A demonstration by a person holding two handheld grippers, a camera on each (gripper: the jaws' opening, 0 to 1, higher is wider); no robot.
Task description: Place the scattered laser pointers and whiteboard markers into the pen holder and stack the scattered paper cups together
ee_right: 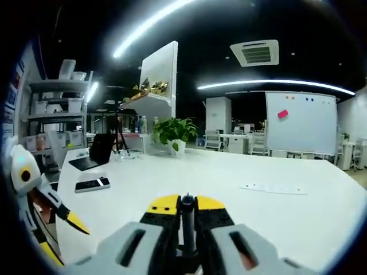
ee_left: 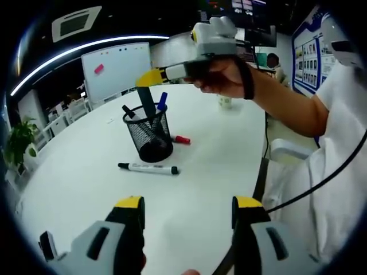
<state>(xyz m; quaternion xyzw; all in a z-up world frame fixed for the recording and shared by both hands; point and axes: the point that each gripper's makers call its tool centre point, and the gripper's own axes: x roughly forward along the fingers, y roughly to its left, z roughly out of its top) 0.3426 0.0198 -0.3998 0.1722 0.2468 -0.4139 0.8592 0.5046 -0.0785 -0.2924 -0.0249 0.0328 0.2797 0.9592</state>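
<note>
In the left gripper view the person's hand (ee_left: 221,73) was raised at about one o'clock, forearm reaching in from three o'clock, wrist strapped to the right tool (ee_left: 150,78), whose yellow-tipped jaws pointed toward nine o'clock just over the pen holder (ee_left: 150,133). A dark marker (ee_left: 147,102) hung down from those jaws with its lower end inside the holder. The right gripper view confirmed the grip: the right tool (ee_right: 186,204) was clenched on the dark marker (ee_right: 187,223), which stood upright between the closed yellow tips at six o'clock.

The left tool (ee_left: 188,207) was released, its two jaws set well apart at six o'clock above the bare white table (ee_left: 74,189), grasping nothing.

The black mesh pen holder stood near the table's middle, holding a blue marker (ee_left: 162,102) and another dark one (ee_left: 129,111) leaning toward ten o'clock. A black-capped whiteboard marker (ee_left: 148,168) lay flat on the table just at six o'clock of the holder; a red-tipped marker (ee_left: 181,139) lay beside the holder at three o'clock. A paper cup (ee_left: 225,102) stood farther back, at one o'clock, below the raised hand.

Print on the white marker barrel was too small to read. A whiteboard (ee_left: 117,68) at eleven o'clock carried a pink note (ee_left: 98,69); no writing on it was legible.
</note>
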